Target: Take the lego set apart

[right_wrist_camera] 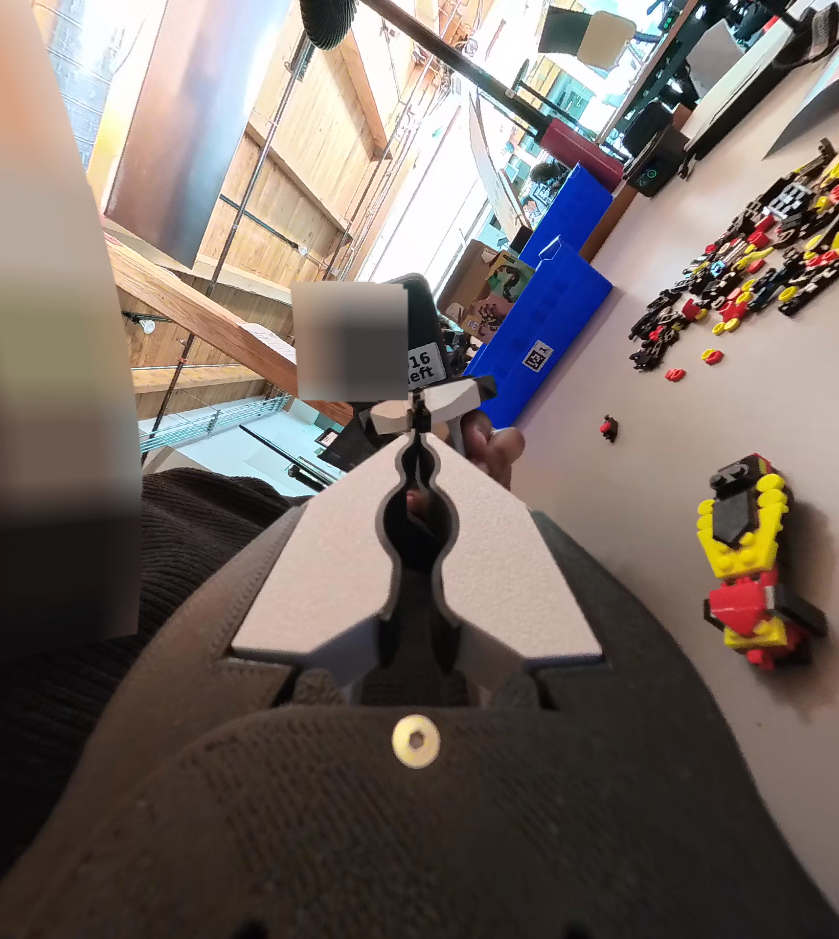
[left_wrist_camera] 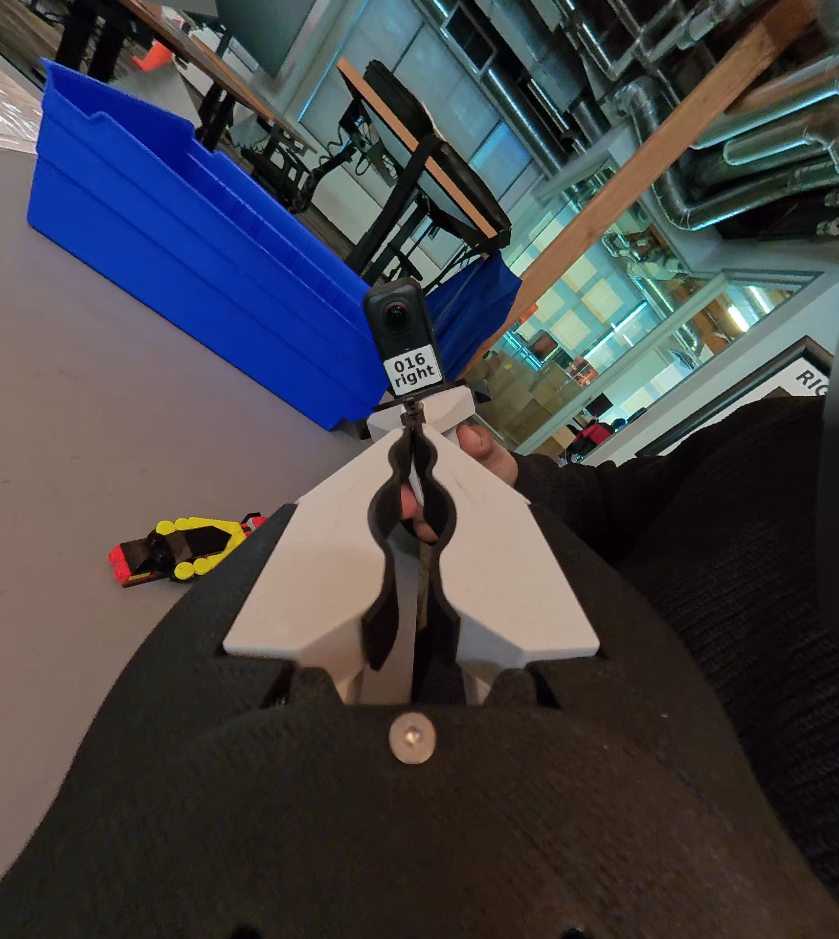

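Yellow, black and red lego chunk (left_wrist_camera: pixel 186 551) lies intact on the grey table (left_wrist_camera: pixel 51 406) in the left wrist view, beside the left gripper (left_wrist_camera: pixel 413 432), whose jaws pinch a tiny dark piece (left_wrist_camera: pixel 411 414) tip to tip with the other tool. Right wrist view: right gripper (right_wrist_camera: pixel 418 434) likewise closed on it; many loose pieces (right_wrist_camera: pixel 763 264) lie scattered, so 1 chunk (right_wrist_camera: pixel 752 564) remains.

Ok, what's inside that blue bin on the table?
The blue bin shows only its outer wall and a strip of far inner wall. Its floor and any contents are hidden behind the near wall. The loose lego pieces lie outside it, on the table.
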The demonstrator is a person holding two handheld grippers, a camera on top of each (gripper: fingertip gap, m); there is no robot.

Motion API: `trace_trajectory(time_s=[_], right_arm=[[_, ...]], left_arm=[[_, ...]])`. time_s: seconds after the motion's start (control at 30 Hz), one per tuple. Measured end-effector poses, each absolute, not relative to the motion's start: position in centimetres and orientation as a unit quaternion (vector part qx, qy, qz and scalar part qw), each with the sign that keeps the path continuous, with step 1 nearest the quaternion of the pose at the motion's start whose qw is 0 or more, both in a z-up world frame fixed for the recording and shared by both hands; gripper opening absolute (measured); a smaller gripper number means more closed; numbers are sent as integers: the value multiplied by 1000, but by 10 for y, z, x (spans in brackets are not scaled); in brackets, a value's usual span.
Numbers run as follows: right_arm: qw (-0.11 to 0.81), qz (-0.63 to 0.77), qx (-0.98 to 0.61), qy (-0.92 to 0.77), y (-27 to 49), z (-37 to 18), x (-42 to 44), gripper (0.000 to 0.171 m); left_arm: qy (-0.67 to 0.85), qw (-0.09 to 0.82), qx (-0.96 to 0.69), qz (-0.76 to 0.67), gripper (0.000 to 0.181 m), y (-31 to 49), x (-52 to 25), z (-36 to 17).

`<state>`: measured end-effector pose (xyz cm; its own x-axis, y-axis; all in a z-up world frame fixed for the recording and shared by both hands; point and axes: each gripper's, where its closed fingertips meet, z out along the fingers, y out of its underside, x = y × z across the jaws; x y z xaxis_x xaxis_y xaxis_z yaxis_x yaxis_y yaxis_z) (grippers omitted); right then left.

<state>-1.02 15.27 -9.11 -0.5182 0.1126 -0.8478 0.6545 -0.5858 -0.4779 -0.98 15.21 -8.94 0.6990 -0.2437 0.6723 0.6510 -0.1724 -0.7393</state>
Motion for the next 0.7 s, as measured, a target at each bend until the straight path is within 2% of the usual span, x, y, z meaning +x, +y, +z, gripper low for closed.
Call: trace_trajectory(time_s=[0.1,0.13,0.17,0.43,0.63,0.7], right_arm=[[157,-761,455,434,153,-91,-11,0],[152,-758,456,441,153,-92,-11,8],[152,-757,449,450,151,-92,-9,9],[132,-752,441,472,149,-89,-8,5],[199,-769,432,428,148,-82,-5,5],[213,-768,431,422,146,-82,-4,5]], left_arm=[[-149,622,-675,-367,0,152,-8,-90],[-149,619,-676,-370,0,152,-7,-91],[-150,617,-678,-371,0,153,-7,-92],[-149,617,-677,-372,0,153,-7,-92],[-114,627,-655,-406,0,147,0,-84],[-102,629,-646,-420,10,144,2,-80]])
